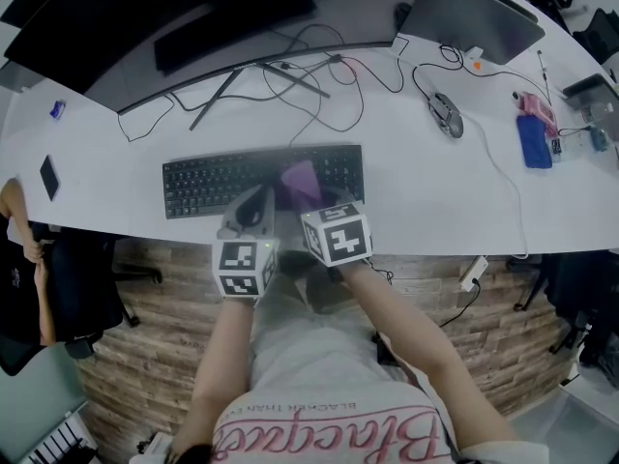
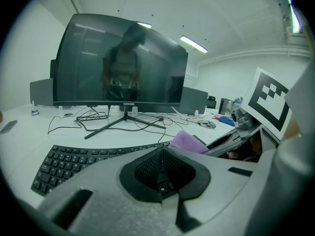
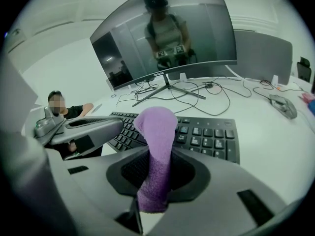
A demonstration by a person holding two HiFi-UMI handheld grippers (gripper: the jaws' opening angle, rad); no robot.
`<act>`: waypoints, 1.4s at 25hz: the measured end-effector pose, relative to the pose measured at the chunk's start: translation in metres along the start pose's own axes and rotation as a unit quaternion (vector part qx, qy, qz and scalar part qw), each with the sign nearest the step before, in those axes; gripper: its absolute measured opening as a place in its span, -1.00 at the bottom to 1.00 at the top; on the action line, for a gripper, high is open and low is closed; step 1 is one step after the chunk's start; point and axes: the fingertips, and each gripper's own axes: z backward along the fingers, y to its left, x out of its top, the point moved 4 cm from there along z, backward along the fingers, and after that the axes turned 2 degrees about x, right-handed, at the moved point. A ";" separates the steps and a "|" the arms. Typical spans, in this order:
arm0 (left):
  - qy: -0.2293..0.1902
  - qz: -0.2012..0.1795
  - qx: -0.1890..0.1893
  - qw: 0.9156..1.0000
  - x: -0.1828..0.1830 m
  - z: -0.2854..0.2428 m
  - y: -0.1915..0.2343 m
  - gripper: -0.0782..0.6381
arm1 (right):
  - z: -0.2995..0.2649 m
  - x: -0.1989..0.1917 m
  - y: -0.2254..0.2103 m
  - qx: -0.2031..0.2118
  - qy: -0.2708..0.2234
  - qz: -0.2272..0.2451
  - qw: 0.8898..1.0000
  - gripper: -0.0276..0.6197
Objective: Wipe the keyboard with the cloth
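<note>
A black keyboard [image 1: 208, 184] lies near the front edge of the white desk [image 1: 426, 182]. A purple cloth [image 1: 301, 180] stands up over the keyboard's right half, and my right gripper [image 1: 322, 204] is shut on it. In the right gripper view the cloth [image 3: 156, 146] rises from between the jaws, with the keyboard [image 3: 209, 135] just beyond. My left gripper [image 1: 253, 209] hovers over the keyboard's front edge, close beside the right one. In the left gripper view its jaws [image 2: 161, 172] are shut with nothing in them, and the cloth [image 2: 188, 141] shows to the right.
A curved monitor [image 1: 145, 17] on a stand sits behind the keyboard, with loose cables [image 1: 300, 80] across the desk. A mouse [image 1: 447, 114], a laptop [image 1: 484, 13] and a blue item [image 1: 534, 141] lie to the right, a phone [image 1: 49, 177] to the left. A seated person [image 3: 61, 107] is at the far left.
</note>
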 end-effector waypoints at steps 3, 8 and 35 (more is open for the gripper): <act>0.003 -0.001 -0.007 1.000 -0.001 -0.006 -0.010 -0.76 | 0.008 -0.002 -0.013 -0.010 0.000 -0.004 1.000 -0.65; 0.006 -0.006 -0.017 1.000 0.000 -0.015 -0.026 -0.76 | 0.022 -0.004 -0.036 -0.032 -0.003 -0.005 0.999 -0.65; 0.013 -0.021 -0.053 0.998 0.007 -0.048 -0.077 -0.76 | 0.083 -0.022 -0.127 -0.120 0.002 -0.036 0.992 -0.65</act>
